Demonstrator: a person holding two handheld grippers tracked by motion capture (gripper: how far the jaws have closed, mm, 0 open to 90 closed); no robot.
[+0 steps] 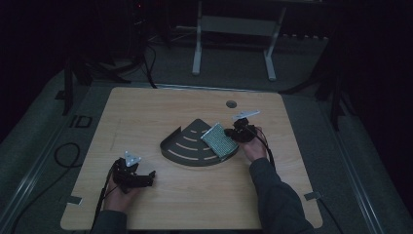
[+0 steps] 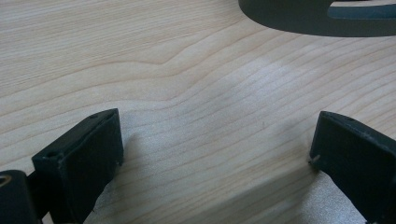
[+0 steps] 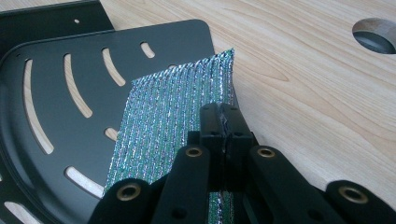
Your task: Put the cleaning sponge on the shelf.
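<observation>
— What do we hold?
— Our right gripper, jaws pinched together on the pad's edge.
— Beneath?
— The pad overlaps the slotted tray; table hole beyond.

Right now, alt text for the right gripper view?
The right tool, jaws shut, pinches the edge of a glittery green-silver scouring pad that lies partly on a black slotted quarter-round tray. Light wooden table with a round hole at upper right.

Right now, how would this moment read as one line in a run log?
right gripper: shut on glittery sponge | sponge: over black slotted tray | left gripper: open, on table
</observation>
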